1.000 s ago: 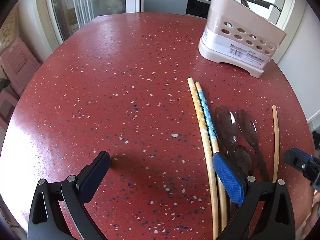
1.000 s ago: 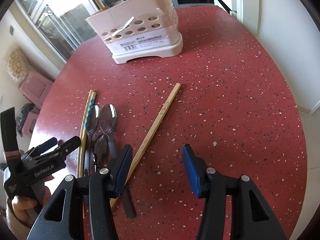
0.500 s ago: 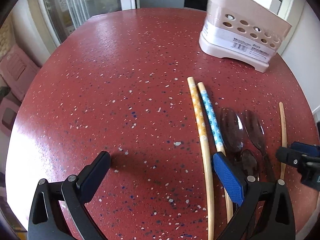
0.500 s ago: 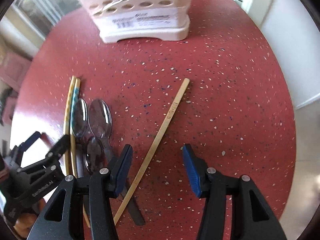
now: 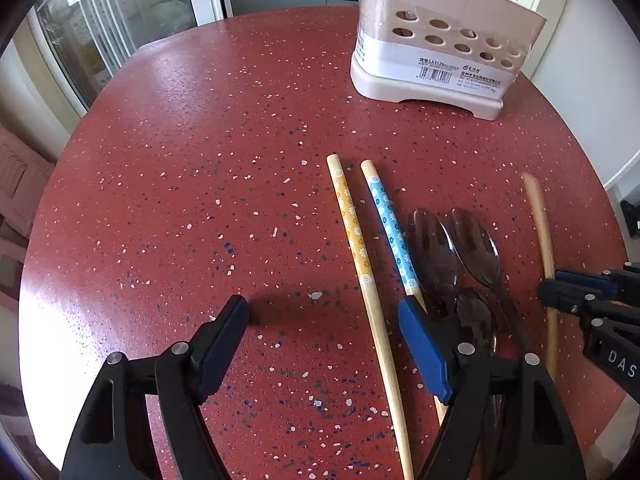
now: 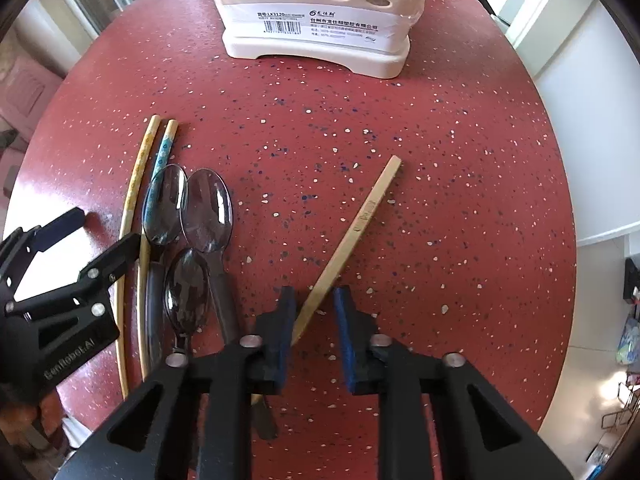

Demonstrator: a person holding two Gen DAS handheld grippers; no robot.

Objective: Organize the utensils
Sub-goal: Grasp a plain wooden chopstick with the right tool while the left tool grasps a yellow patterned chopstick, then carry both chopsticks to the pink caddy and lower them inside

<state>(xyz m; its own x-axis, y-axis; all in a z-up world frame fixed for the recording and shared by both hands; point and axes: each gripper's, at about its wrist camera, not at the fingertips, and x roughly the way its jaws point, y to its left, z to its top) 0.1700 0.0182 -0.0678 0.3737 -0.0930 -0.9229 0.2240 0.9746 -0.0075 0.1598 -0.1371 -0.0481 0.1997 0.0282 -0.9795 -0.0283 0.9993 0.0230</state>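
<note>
On the speckled red round worktop [image 6: 460, 168] lie three chopsticks and three smoky translucent plastic spoons [image 6: 206, 210]. The yellow-patterned chopstick [image 5: 352, 224] and blue-patterned chopstick [image 5: 390, 230] point toward the beige perforated plastic utensil holder [image 6: 316, 12]. The plain bamboo chopstick [image 6: 360, 224] slants up-right; the right hand-held gripper [image 6: 314, 300] has just narrowed around its lower end. The left hand-held gripper [image 5: 322, 314] gapes wide, empty.
</note>
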